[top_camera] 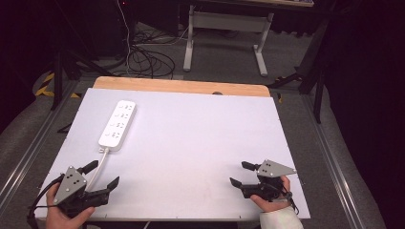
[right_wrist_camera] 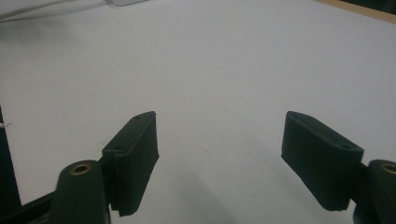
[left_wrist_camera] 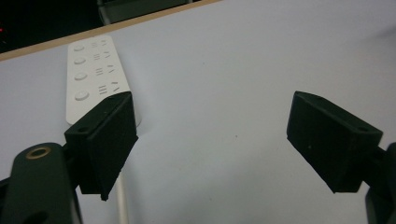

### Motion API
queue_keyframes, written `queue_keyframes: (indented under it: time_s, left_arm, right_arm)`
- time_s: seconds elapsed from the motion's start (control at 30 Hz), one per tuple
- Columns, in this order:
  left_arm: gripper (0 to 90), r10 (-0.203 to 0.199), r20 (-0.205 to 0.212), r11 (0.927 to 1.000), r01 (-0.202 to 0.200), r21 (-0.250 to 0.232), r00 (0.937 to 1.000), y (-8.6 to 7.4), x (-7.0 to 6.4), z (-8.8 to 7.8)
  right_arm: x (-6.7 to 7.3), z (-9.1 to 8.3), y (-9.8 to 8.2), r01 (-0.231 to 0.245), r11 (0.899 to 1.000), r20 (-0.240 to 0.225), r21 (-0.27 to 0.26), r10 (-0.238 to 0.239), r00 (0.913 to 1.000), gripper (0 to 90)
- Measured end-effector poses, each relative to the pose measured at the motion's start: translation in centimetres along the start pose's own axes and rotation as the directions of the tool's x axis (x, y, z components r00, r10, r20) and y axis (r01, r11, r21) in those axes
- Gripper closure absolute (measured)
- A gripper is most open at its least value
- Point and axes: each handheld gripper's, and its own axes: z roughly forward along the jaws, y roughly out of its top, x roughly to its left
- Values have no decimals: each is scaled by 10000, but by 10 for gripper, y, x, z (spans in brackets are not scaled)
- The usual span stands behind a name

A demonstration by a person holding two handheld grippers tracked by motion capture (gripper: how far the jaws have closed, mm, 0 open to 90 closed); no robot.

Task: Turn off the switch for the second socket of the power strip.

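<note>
On the tabletop (top_camera: 200, 138), at one o'clock from the wide, empty left fingers (top_camera: 101, 174): power strip (top_camera: 118, 124), long axis twelve-to-six, cord (top_camera: 97, 169) between them; right fingers (top_camera: 241, 173) wide, farther off.

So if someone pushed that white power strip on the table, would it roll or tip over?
Probably neither. The power strip is long, flat and lies low on the white table, so it would likely slide, maybe easily, since its casing looks smooth. Its cord looks bendy and would probably trail behind, perhaps swinging the strip round a little.
</note>
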Motion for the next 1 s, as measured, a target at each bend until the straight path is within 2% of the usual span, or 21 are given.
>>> queue_keyframes:
  time_s: [0.1,0.23,0.47,0.53,0.67,0.8,0.9,1.0]
  left_arm:
    - [168,-120,-3,9999,120,-41,9999,1,1,-1]
    - [163,-38,-47,10000,38,-89,10000,2,1,-3]
    - [169,661,-330,9978,-662,-15,9973,5,-2,-4]
    - [169,713,-361,9975,-714,2,9968,5,-3,-4]
    - [172,568,-300,9984,-568,21,9979,6,-2,-5]
    - [173,101,-186,9999,-102,-11,9998,8,0,-7]
    - [175,26,-205,10000,-26,18,9998,12,0,-8]
    - [184,224,-251,9997,-223,38,9994,17,1,-9]
  right_arm:
    - [0,0,0,15,10000,29,7,-15,10000,274]
    - [0,0,-1,34,10000,28,-15,-34,10000,280]
    - [0,1,-1,29,10000,46,-8,-29,10000,285]
    - [0,1,-1,27,10000,65,4,-27,10000,285]
    - [0,1,-1,-17,10000,56,18,17,10000,286]
    - [0,1,-1,-19,10000,54,13,19,10000,286]
    - [0,2,-1,-4,10000,78,37,4,10000,289]
    - [0,2,-1,-16,10000,76,43,16,10000,291]
